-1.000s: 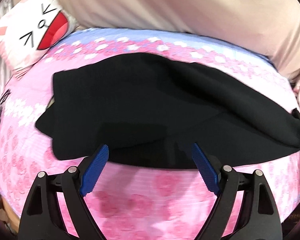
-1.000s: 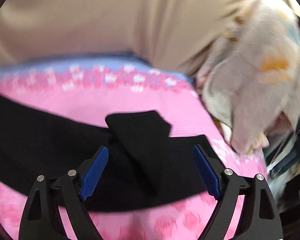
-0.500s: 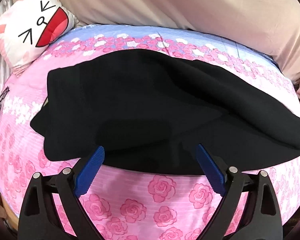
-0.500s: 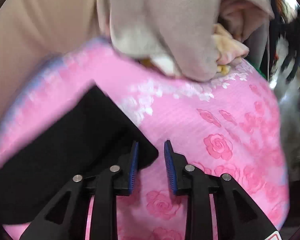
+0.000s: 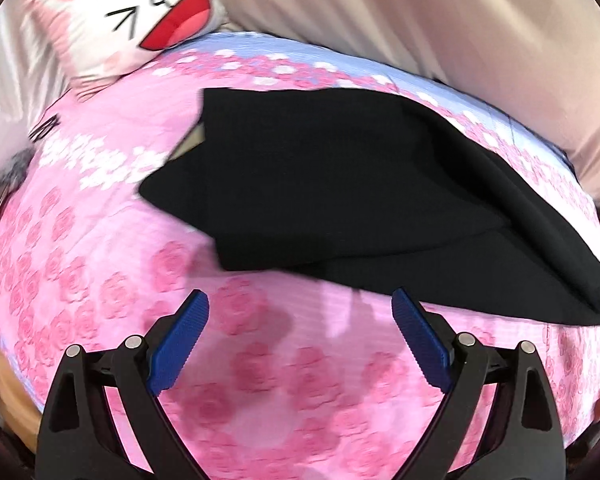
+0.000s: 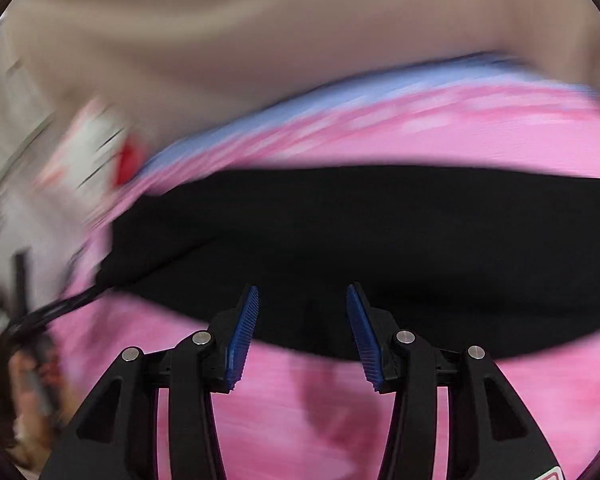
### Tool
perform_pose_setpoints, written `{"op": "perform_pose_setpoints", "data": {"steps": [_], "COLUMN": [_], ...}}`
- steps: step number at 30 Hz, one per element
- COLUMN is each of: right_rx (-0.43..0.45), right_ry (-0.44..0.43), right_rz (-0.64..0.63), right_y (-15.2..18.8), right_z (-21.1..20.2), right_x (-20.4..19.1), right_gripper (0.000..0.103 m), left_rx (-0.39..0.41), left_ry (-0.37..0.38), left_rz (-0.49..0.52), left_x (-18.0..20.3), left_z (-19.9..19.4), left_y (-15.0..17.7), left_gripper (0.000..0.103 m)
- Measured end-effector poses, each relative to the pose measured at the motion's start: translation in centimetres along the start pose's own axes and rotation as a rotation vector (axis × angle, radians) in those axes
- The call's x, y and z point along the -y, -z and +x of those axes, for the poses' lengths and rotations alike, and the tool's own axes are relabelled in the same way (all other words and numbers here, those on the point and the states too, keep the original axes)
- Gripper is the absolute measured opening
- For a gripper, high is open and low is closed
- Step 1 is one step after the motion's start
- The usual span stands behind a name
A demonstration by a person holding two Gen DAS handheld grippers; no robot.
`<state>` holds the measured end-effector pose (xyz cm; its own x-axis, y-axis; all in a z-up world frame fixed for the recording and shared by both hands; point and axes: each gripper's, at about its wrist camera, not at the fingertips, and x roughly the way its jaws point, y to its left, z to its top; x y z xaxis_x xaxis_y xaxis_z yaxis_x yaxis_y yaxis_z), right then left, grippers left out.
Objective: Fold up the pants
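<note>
While the black pants (image 5: 340, 184) are spread lengthwise across the pink rose-printed bedsheet (image 5: 260, 380), folded over on themselves with an upper layer seen over a lower one, nothing is gripped by either tool. The left gripper (image 5: 300, 320) is held with its blue pads spread wide above bare sheet, just short of the near edge of the cloth. The right gripper (image 6: 302, 320) is held partly parted, its tips seen against the near hem of the pants (image 6: 380, 248). A cat-face pillow (image 5: 140, 20) is propped at the far corner beside a beige curtain (image 5: 420, 20).
</note>
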<state>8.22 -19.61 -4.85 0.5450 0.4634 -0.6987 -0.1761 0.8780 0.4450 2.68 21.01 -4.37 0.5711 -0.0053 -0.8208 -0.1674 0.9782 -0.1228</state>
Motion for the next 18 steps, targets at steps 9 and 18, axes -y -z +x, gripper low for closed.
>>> {"op": "perform_pose_setpoints", "data": {"steps": [9,18], "right_rx": [-0.15,-0.083], "right_ry": [-0.106,-0.226], "right_rz": [-0.006,-0.082], "right_y": [-4.9,-2.6], "right_z": [16.9,12.3], "right_x": [-10.3,-18.4], "right_gripper": [0.046,0.013], "left_rx": [0.099,0.149], "left_ry": [0.001,0.017], "left_rz": [0.062,0.062], "left_x": [-3.8,-6.1], "left_z": [-2.9,-2.9], "left_y": [0.1,-2.3], "left_gripper": [0.091,0.091]}}
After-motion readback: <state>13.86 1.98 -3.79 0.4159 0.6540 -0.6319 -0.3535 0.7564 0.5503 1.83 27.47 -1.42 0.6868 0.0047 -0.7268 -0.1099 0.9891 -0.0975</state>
